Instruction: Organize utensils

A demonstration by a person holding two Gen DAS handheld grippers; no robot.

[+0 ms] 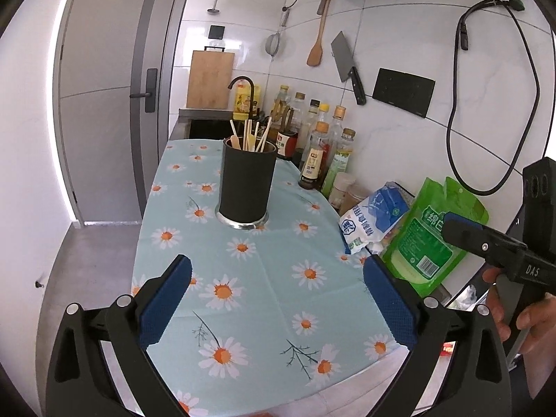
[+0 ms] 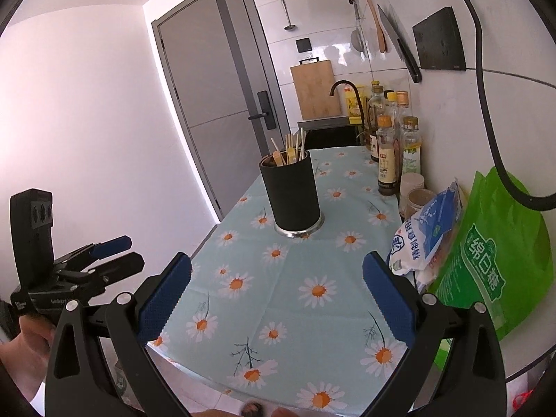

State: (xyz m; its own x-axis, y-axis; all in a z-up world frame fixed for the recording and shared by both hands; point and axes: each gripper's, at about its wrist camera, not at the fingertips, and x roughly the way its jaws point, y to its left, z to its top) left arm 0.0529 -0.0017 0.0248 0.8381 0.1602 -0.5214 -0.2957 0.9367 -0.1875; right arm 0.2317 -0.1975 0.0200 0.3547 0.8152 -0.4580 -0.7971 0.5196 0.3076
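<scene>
Black holder (image 1: pixel 247 182) stands upright on the counter (image 1: pixel 278 278), which is covered by a pale blue cloth printed with daisies; the holder is the landmark for all below. Its long axis runs vertical, open mouth up, a shiny metal ring at the base. Utensils (image 1: pixel 251 136) sit inside it: several pale wooden sticks, chopsticks by the look, and a small wooden spoon, all handle-or-tip up, leaning slightly outward in a loose fan above the rim. Exact count cannot be told. Left claw (image 1: pixel 278 299) hovers over the near edge of the cloth, well short of the holder, blue pads spread wide, nothing between them. Right claw (image 2: pixel 277 299) likewise short of the holder, pads wide apart and empty; in the left wrist view it shows at the right, held by a hand (image 1: pixel 517 316). Both claws point toward the holder, angled somewhat down. To the right of the holder, along the tiled wall: a row of sauce and oil bottles (image 1: pixel 323 153), then nearer the camera a blue-and-white bag (image 1: pixel 373 220) and a green bag (image 1: pixel 427 239) leaning against the wall. Behind the holder: a black curved tap (image 1: pixel 243 93) and a wooden cutting board (image 1: pixel 209 79) propped upright. Above and right of the holder on the wall hang a cleaver (image 1: pixel 347 66), a wooden spatula (image 1: pixel 318 40) and a small strainer (image 1: pixel 273 44). Left of the holder, past the counter edge, a grey door (image 1: pixel 114 104).
</scene>
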